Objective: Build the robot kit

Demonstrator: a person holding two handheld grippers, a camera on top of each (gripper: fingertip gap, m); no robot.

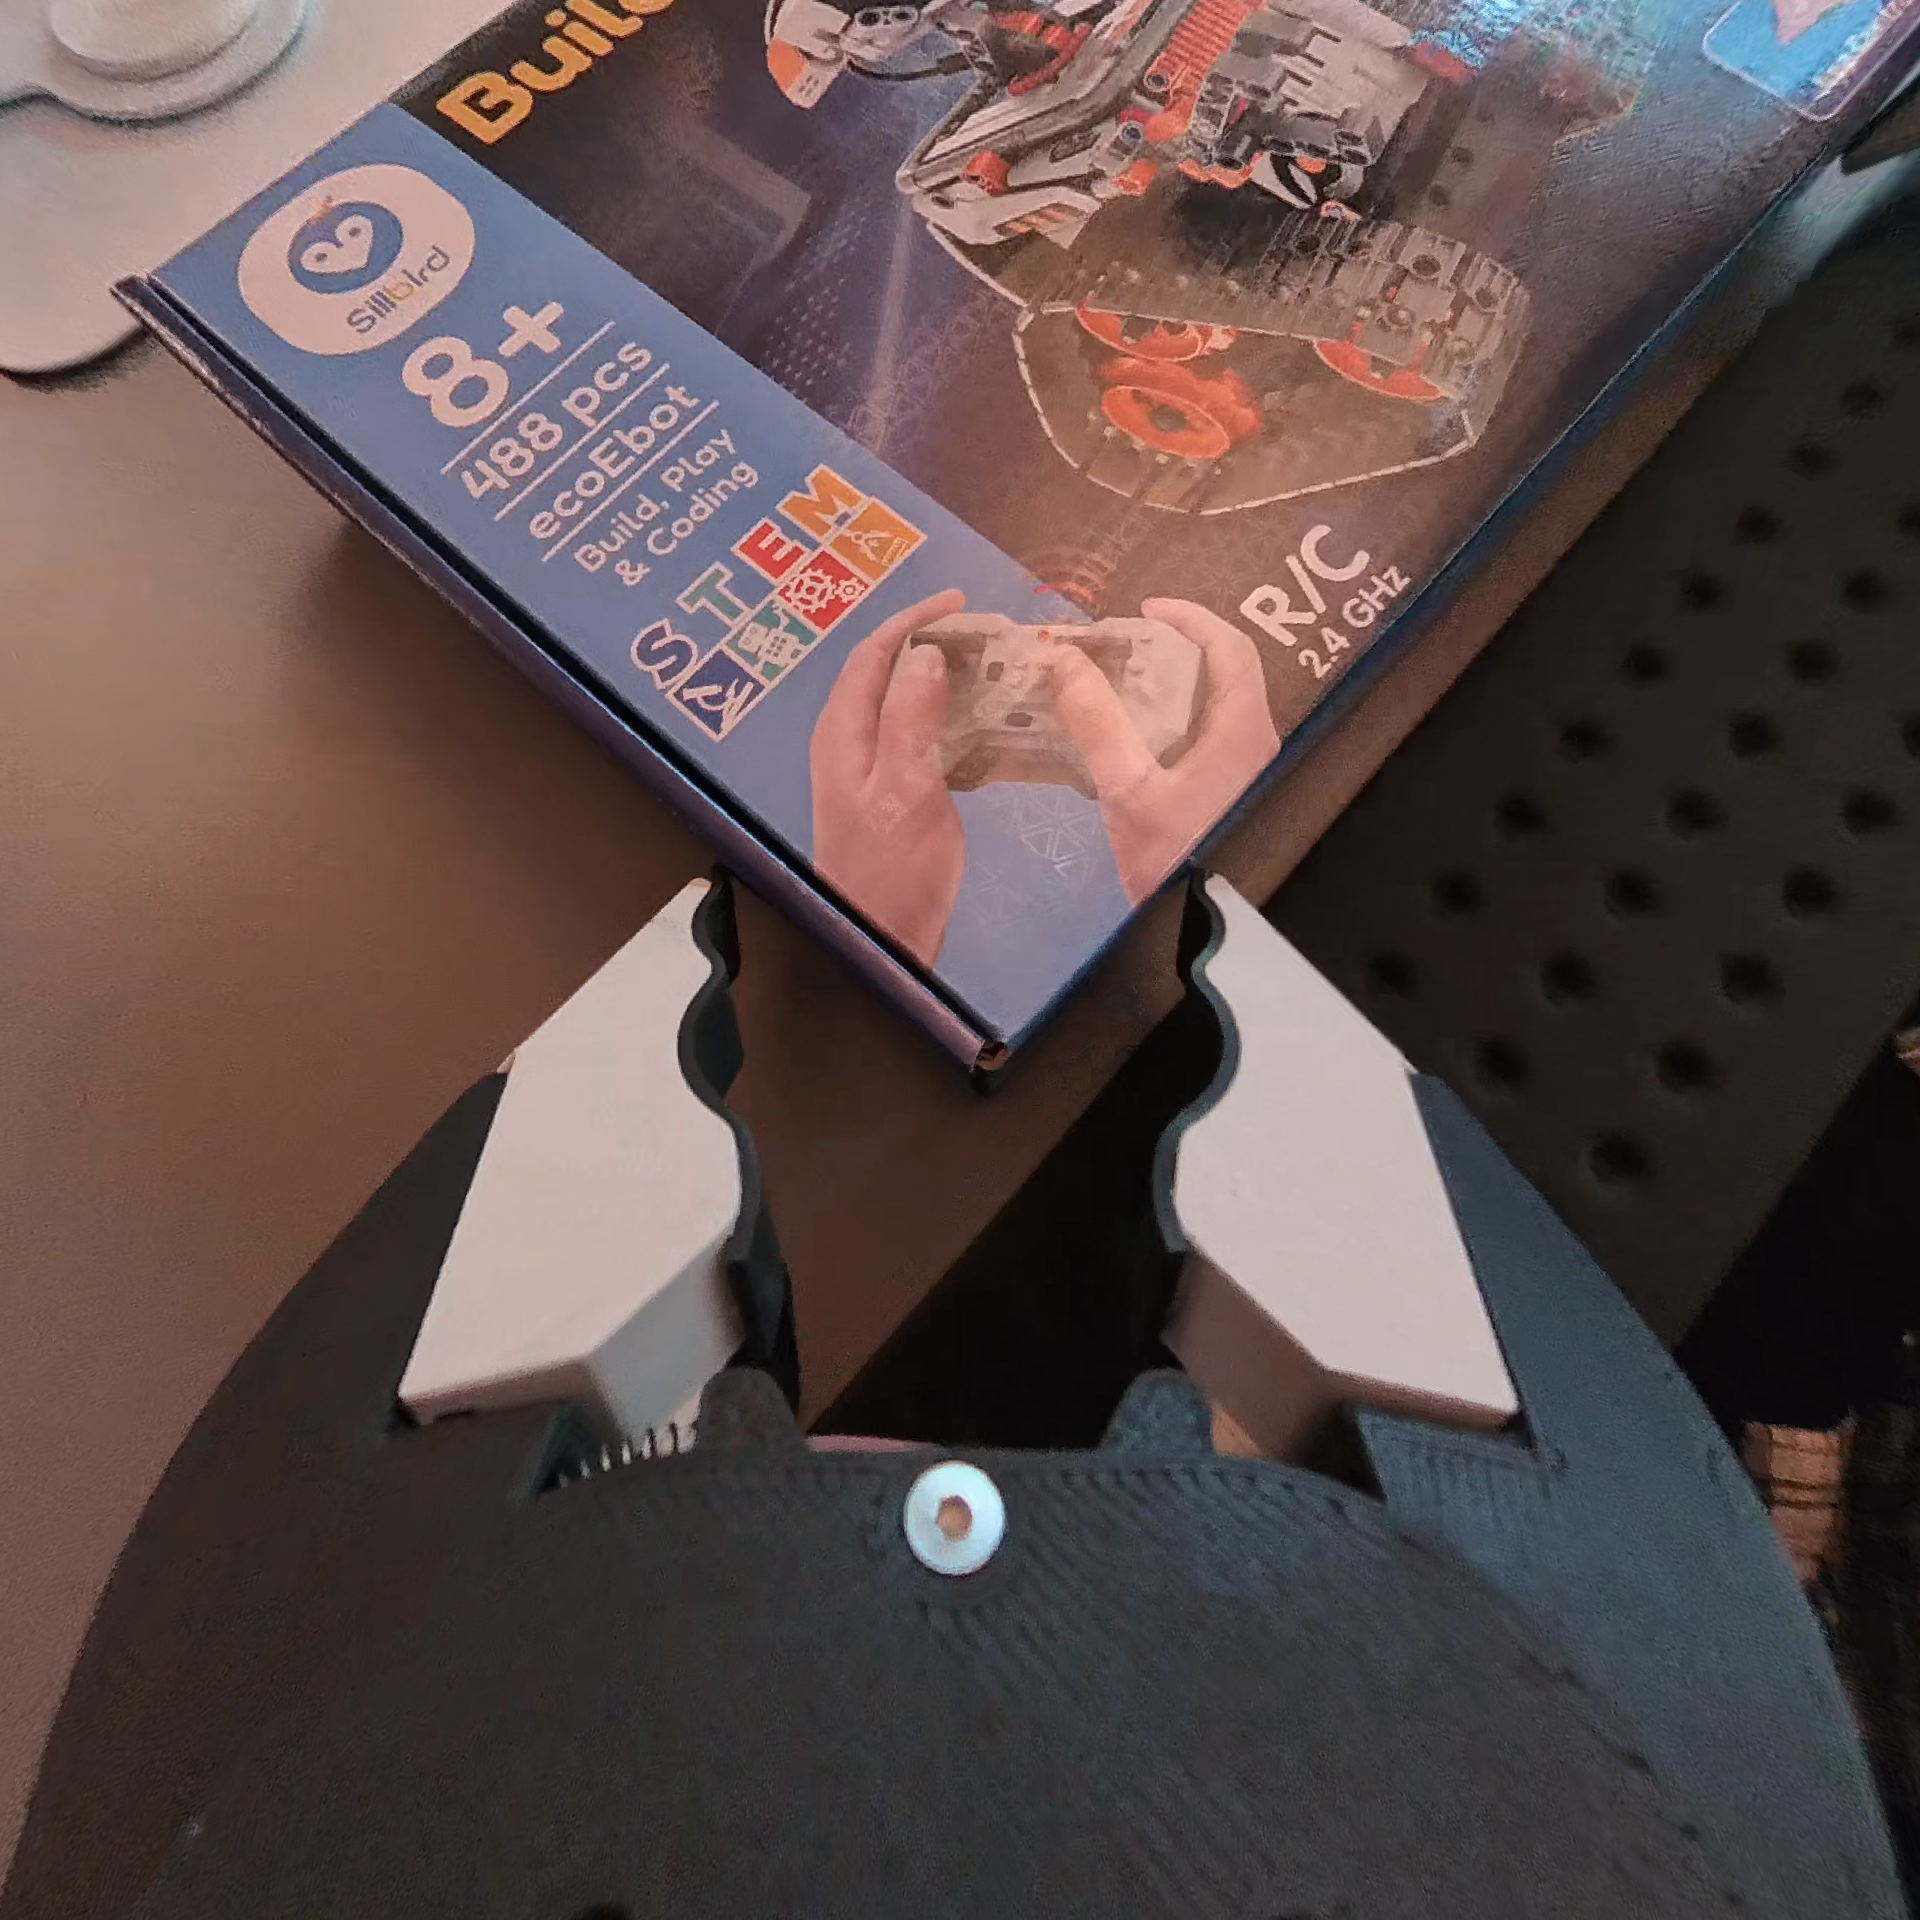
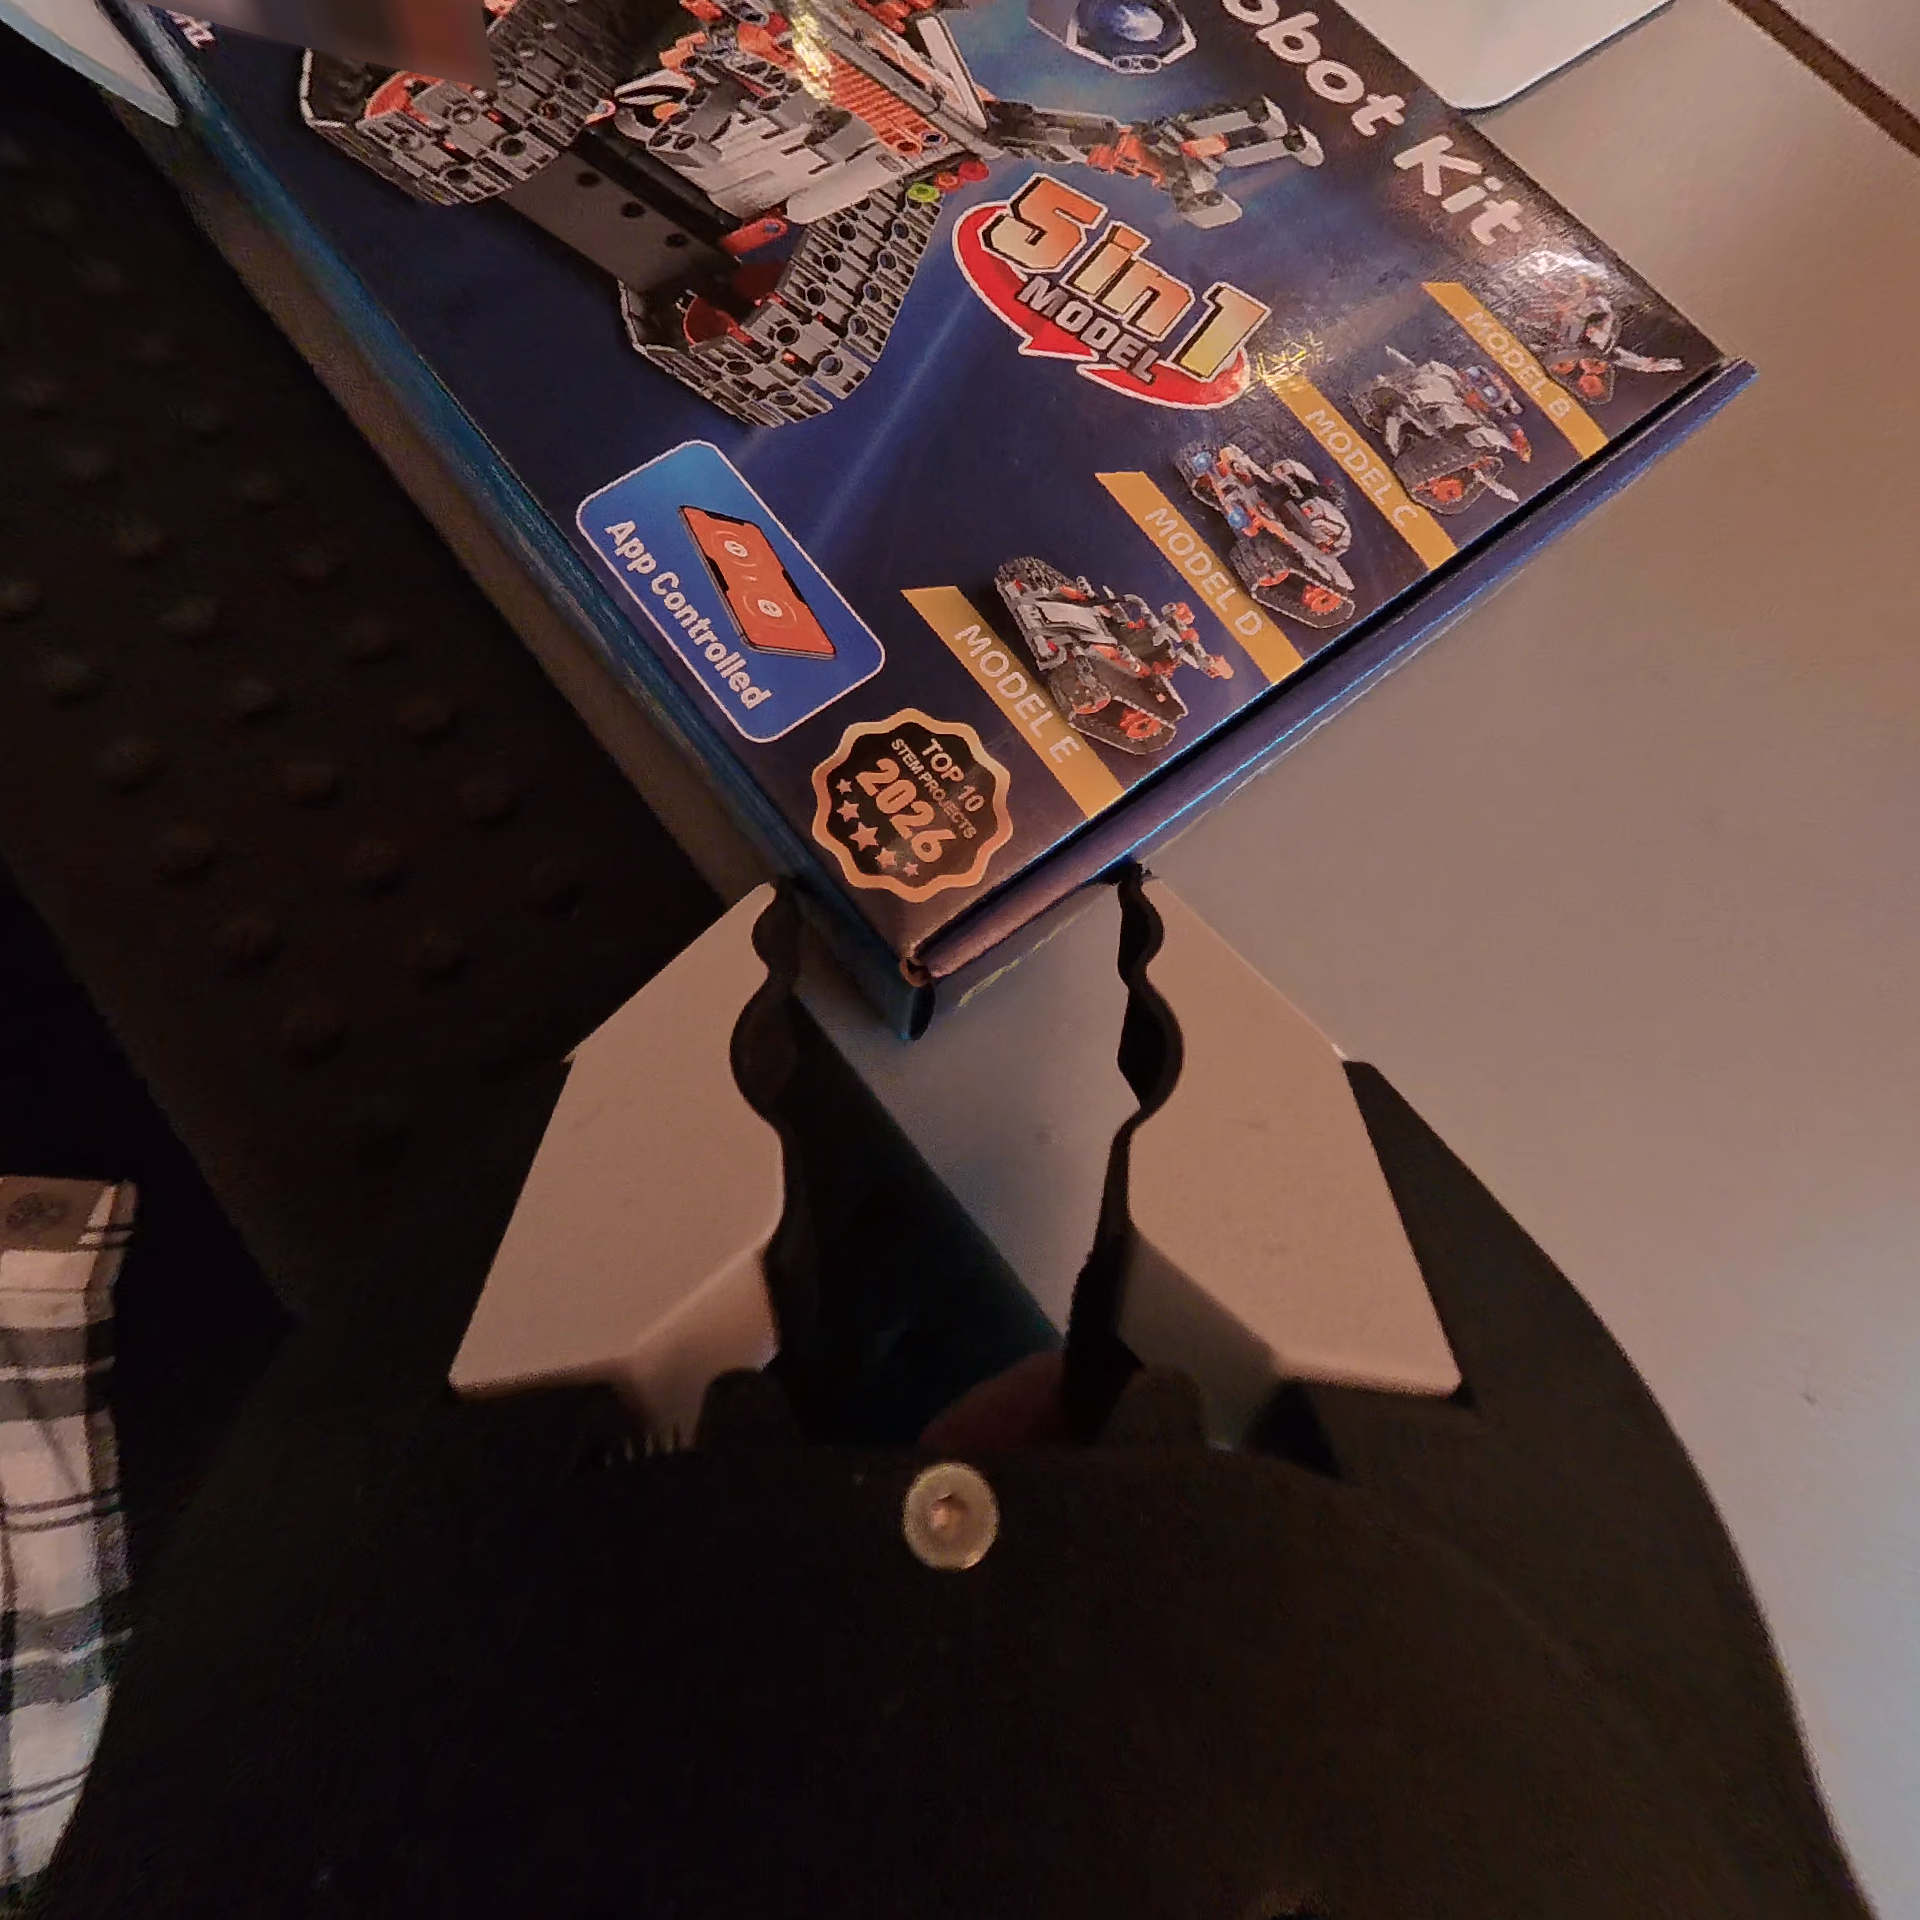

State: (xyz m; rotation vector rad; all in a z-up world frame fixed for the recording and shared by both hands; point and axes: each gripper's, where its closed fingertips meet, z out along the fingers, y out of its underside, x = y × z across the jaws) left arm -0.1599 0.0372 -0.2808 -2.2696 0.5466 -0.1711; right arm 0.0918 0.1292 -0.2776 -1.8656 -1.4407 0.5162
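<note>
Brown bench [image 1: 208, 831], blue toy box [image 1: 727, 468] flat at its near edge, left tongs [image 1: 956, 883] and right tongs [image 2: 956, 894] both spread around near corners, ungripped; nudge could tip it off.

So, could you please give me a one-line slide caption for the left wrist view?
Open left hand-held gripper straddling the near corner of a blue toy-kit box on a brown table.

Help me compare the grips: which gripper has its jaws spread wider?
The left gripper: its jaws stand farther apart around the toy box corner than the right gripper's narrower pair.
</note>
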